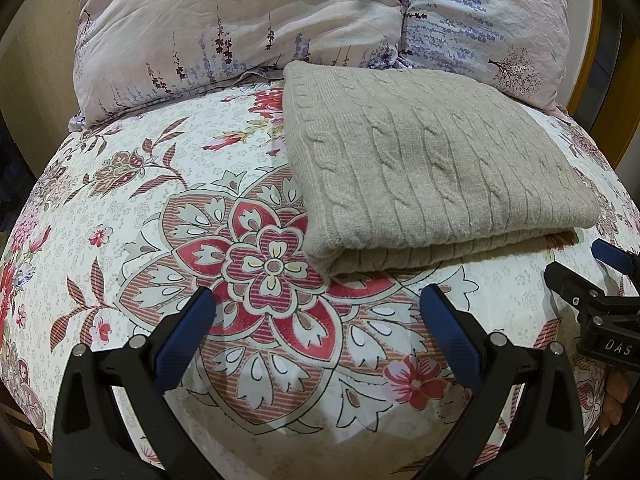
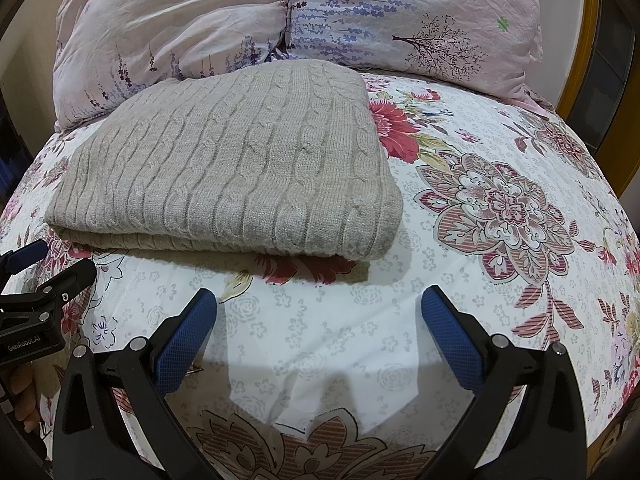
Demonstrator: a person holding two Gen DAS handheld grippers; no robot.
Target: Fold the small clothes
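A beige cable-knit sweater (image 1: 432, 176) lies folded into a thick rectangle on the flowered bed cover (image 1: 168, 208). It also shows in the right wrist view (image 2: 236, 168). My left gripper (image 1: 316, 312) is open and empty, just in front of the sweater's near left corner, above the cover. My right gripper (image 2: 319, 312) is open and empty, in front of the sweater's near right edge. The right gripper shows at the right edge of the left wrist view (image 1: 592, 280). The left gripper shows at the left edge of the right wrist view (image 2: 40, 284).
Two pale flowered pillows (image 1: 240, 32) (image 2: 420, 20) lie against the head of the bed right behind the sweater. A yellow frame (image 2: 576, 80) stands at the far right. The bed cover (image 2: 500, 208) spreads to the right of the sweater.
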